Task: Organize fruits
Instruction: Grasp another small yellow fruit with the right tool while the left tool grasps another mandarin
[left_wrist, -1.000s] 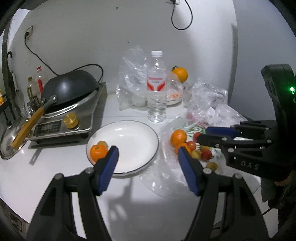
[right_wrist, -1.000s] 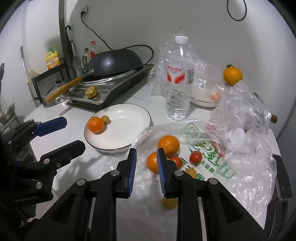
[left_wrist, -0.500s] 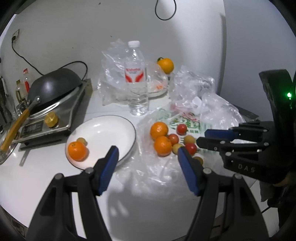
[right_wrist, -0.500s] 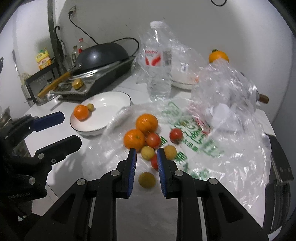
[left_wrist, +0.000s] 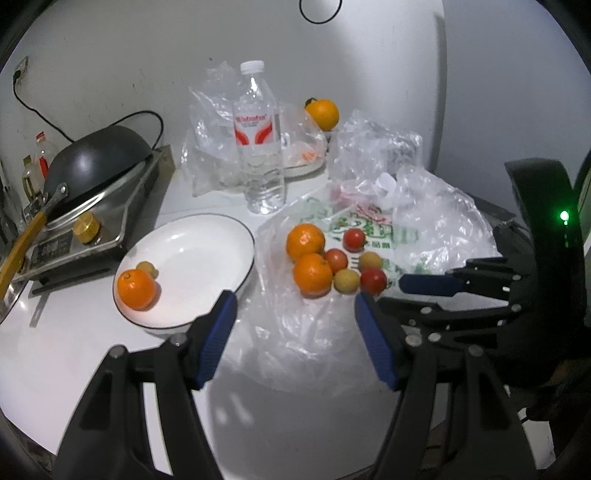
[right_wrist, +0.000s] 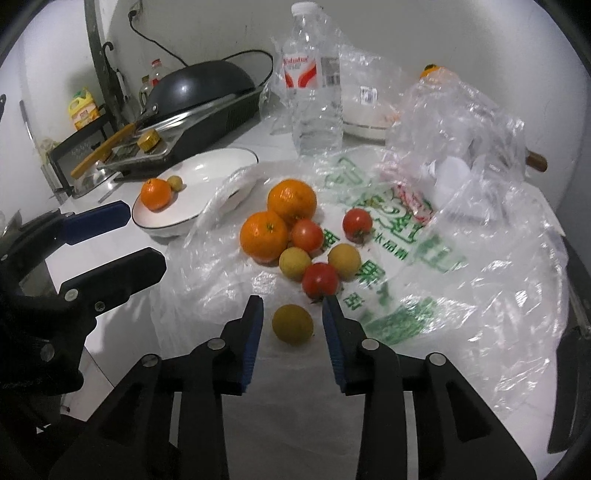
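Yellow-green and dull-skinned, the small round fruit (right_wrist: 292, 324) now sits between my right gripper (right_wrist: 292, 308)'s jaws, which have spread from nearly closed and moved in over the plastic bag (right_wrist: 424, 258). I judge a pickup is next. My left gripper (left_wrist: 293, 308) hangs wide open beside the plate (left_wrist: 221, 229).

A home kitchen: a dark domed wok (left_wrist: 94, 155) sits on a steel countertop cooker (left_wrist: 107, 218); a yellow cooking-oil jug (right_wrist: 83, 109) stands behind; a clear water bottle (right_wrist: 314, 81) stands on the white counter (left_wrist: 92, 354).
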